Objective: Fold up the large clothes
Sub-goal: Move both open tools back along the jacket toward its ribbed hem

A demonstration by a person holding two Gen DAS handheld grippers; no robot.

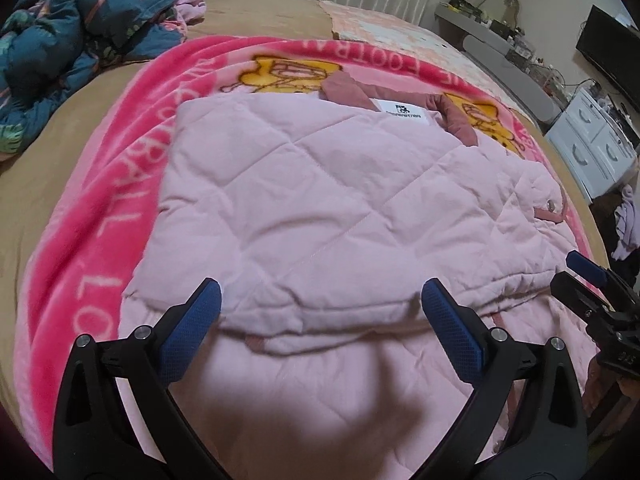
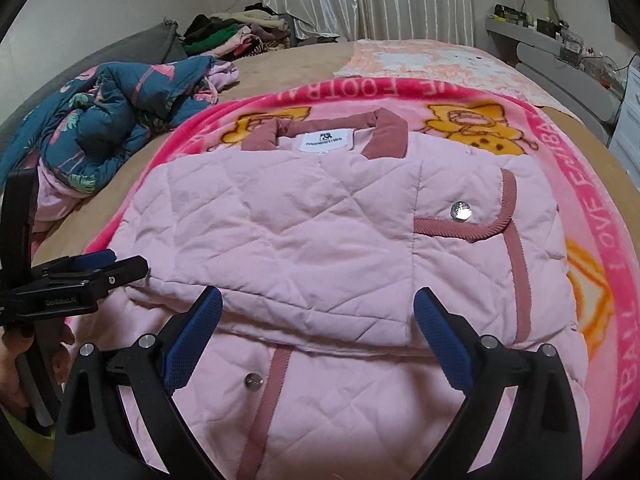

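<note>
Pink quilted jacket (image 2: 288,216), folded, dusty-rose collar (image 2: 384,132), on fleece blanket (image 2: 560,152)

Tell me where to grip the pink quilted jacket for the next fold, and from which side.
Grip the pink quilted jacket at its near bottom hem, coming from the near edge: the upper part is already folded, while this single layer lies flat towards both open grippers.

The quilted jacket (image 2: 280,232) is pale pink, diamond-stitched, with dusty-rose collar and piping. Under it lies a hot-pink blanket (image 2: 592,200) with white lettering and yellow cartoon figures. At ten o'clock, a teal floral duvet (image 2: 104,120). The bedsheet (image 1: 248,16) is tan.
</note>
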